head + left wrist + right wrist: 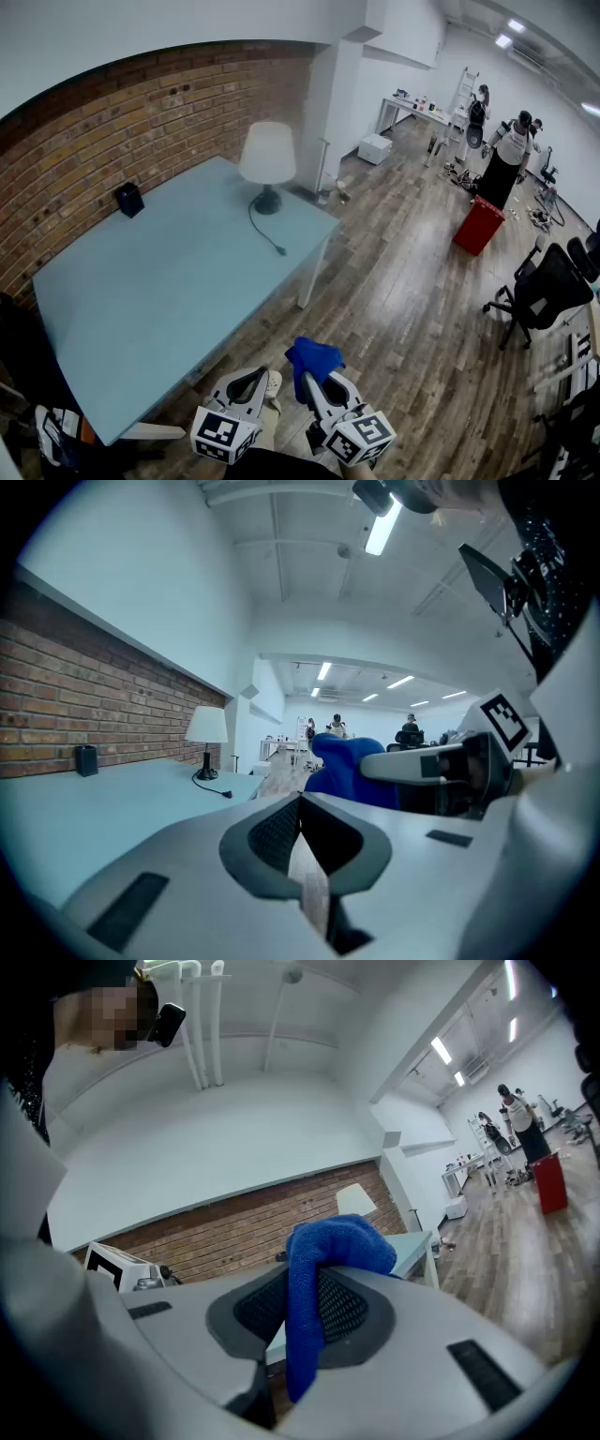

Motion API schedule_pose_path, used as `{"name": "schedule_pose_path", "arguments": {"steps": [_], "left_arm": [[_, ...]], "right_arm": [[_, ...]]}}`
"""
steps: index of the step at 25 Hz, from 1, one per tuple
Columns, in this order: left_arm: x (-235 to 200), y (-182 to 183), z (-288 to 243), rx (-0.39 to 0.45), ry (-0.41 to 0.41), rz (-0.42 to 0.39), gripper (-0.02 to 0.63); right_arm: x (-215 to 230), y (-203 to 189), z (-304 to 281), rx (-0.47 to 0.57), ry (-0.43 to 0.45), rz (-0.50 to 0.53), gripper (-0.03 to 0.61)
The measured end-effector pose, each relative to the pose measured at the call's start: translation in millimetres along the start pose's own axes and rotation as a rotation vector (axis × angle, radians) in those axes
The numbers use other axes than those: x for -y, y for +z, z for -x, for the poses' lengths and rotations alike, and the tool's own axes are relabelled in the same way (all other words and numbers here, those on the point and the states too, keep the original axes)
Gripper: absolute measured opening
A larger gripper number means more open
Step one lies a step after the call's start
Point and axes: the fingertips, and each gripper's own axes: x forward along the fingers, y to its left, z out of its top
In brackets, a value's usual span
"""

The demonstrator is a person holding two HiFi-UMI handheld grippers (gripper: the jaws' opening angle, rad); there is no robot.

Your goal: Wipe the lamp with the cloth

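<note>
Your right gripper (312, 380) clamps the blue cloth (314, 357); left gripper (251, 382) is closed on nothing. The lamp (267, 161) stands upright at the far corner of the table (141, 300), well ahead and slightly left of both grippers.

Blue cloth (323, 1260), white-shaded lamp (267, 155)

fuzzy blue cloth (333, 1241), matt smooth table (159, 291), rough brick wall (112, 122), wood floor (403, 309)

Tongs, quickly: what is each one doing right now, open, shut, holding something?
Left tongs: closed, with nothing between them.
Right tongs: closed on the blue cloth.
</note>
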Motion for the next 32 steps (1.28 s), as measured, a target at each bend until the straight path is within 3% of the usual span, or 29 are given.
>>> {"name": "schedule_pose_path", "arguments": {"steps": [11,22,28,32], "left_arm": [[-82,27,-121,-0.010,-0.020,0.013,0.009],[-193,67,-253,-0.012,-0.024,0.016,0.009],[-236,81,-293,-0.005,-0.002,0.013,0.009],[-268,107,-309,0.037,0.034,-0.005,0.009]], "right_arm": [[75,30,-106,-0.024,-0.024,0.006,0.063],[138,84,-275,-0.027,0.117,0.082,0.063],[163,88,-320,-0.033,0.100,0.062,0.063],[164,97,-340,-0.034,0.146,0.066,0.063]]}}
